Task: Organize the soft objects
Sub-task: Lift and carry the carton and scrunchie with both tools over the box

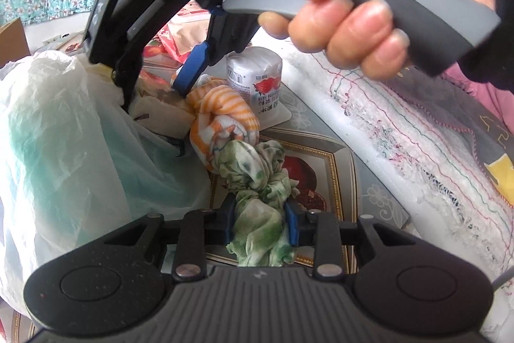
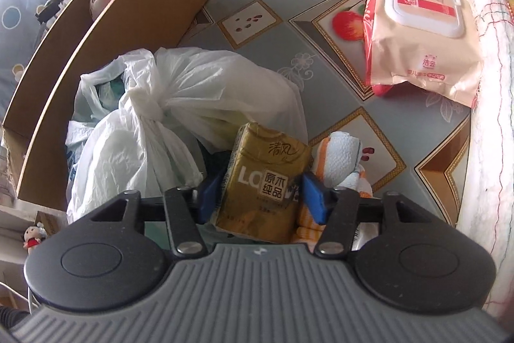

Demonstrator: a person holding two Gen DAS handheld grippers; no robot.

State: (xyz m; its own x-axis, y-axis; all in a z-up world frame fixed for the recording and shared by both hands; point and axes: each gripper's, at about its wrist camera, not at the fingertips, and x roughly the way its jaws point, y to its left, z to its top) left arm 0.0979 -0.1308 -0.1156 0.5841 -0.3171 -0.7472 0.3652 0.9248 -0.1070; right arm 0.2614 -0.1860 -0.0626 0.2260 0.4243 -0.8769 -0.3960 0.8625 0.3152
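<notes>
Covering the table [image 2: 321,79] is a grey-blue oilcloth printed with gold-framed squares of fruit, an apple and a pomegranate among them. A white stitched cloth [image 1: 417,130] lies along its right edge, a brown cardboard box [image 2: 135,21] stands open at the far left with a soft toy inside, and cluttered shelves show behind by a bright window.

The left gripper [image 1: 260,221] has its blue pads pressed into a green-and-white crumpled cloth [image 1: 257,182]; the cloth runs away from the camera as a twisted rope, its long axis pointing up the table, and its far end meets an orange-striped rolled towel [image 1: 221,118]. Just beyond the towel stands a wrapped tissue roll [image 1: 257,76], upright.

The right gripper [image 2: 260,198], held by a hand [image 1: 369,5] on its grey handle, straddles a gold tissue pack [image 2: 263,182]. The pack stands tilted, its long axis running away from the camera; the left pad touches its side, and whether the right pad presses it cannot be told.

White knotted plastic bags [image 2: 160,118] lie just left of the pack, touching it. A pink wet-wipes pack [image 2: 417,21] lies flat, well apart, at the far right.
</notes>
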